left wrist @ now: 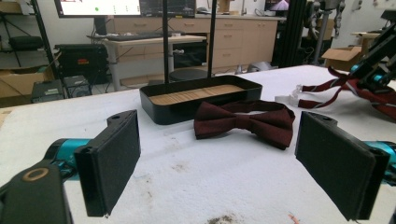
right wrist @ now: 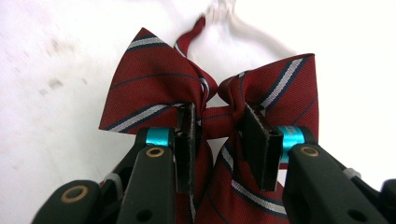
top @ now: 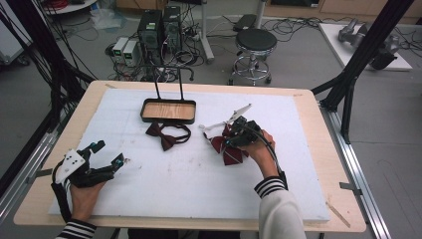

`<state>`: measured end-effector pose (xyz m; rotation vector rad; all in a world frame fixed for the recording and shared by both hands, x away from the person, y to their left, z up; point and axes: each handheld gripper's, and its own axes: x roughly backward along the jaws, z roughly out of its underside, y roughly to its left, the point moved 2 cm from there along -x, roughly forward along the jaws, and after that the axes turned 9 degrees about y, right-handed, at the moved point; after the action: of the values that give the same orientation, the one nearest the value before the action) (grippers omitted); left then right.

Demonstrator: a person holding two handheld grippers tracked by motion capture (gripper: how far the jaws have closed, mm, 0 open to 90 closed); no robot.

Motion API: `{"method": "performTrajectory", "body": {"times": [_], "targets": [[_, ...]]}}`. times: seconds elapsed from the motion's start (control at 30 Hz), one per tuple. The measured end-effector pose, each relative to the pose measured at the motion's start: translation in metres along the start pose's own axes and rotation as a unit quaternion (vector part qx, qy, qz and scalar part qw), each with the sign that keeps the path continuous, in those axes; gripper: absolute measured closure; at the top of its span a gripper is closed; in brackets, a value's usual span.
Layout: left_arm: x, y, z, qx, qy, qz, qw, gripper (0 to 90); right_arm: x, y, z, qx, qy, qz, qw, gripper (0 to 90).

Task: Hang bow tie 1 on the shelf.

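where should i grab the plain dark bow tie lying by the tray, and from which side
Grip the plain bow tie at its centre knot, coming straight down from above with the jaws across the narrow waist. It lies flat in front of the tray, wings spread, so the knot is probably the narrowest, firmest part. The left hand-held gripper is open, facing it.

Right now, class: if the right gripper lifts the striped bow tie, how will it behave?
Probably floppy: the striped bow tie bunches where the right gripper pinches its knot. Likely light, being thin cloth. Its white strap would probably dangle and trail.
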<state>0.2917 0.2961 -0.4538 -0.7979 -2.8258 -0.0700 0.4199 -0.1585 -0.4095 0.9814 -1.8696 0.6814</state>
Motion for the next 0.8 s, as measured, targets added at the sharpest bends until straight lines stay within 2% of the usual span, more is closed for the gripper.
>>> {"method": "performTrajectory", "body": {"times": [0.17,0.43,0.8], "targets": [[0.0,0.0,0.0,0.0,0.0,0.0,1.0,14.6,0.011,0.0,-0.003,0.001,-0.057,0.006,0.9984,67.2],[0.0,0.0,0.0,0.0,0.0,0.0,1.0,14.6,0.024,0.002,-0.008,-0.004,-0.128,0.01,0.9917,67.1],[0.0,0.0,0.0,0.0,0.0,0.0,1.0,14.6,0.041,0.005,-0.016,0.001,-0.193,0.006,0.9812,67.1]]}}
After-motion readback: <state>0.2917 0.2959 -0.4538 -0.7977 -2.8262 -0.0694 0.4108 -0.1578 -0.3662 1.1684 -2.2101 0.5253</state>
